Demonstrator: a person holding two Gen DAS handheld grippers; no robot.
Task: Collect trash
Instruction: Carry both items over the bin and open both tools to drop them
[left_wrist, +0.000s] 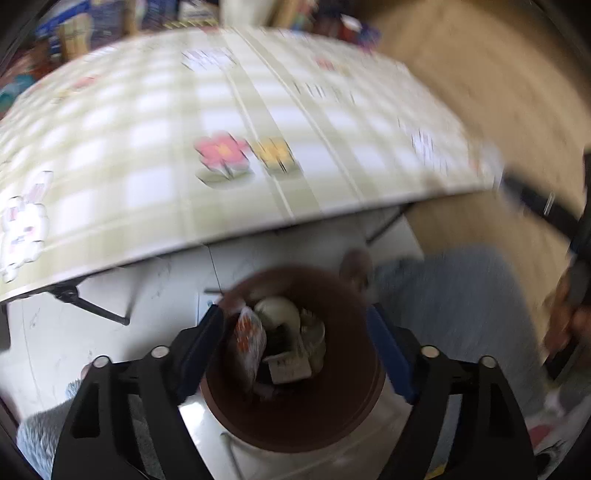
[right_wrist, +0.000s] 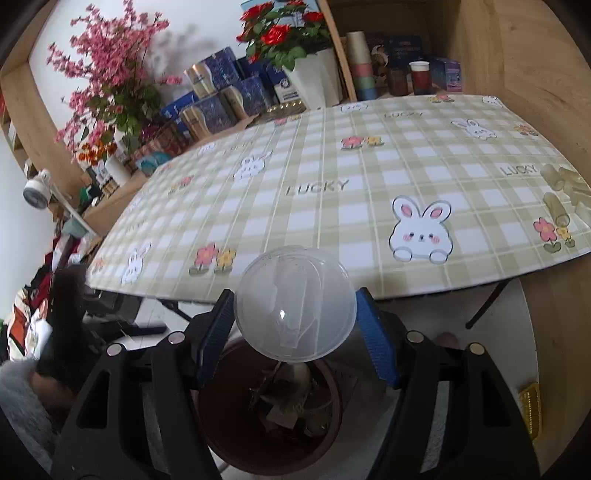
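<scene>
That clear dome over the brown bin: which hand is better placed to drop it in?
Right. The right gripper already grips the clear dome directly above the brown bin. The left gripper is busy, apparently holding that bin.

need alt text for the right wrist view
The right tool grips a clear plastic dome between its blue fingers, directly above a brown bin already holding trash. Beyond lies a green plaid tablecloth with bunnies, and flowers on shelves.
</scene>
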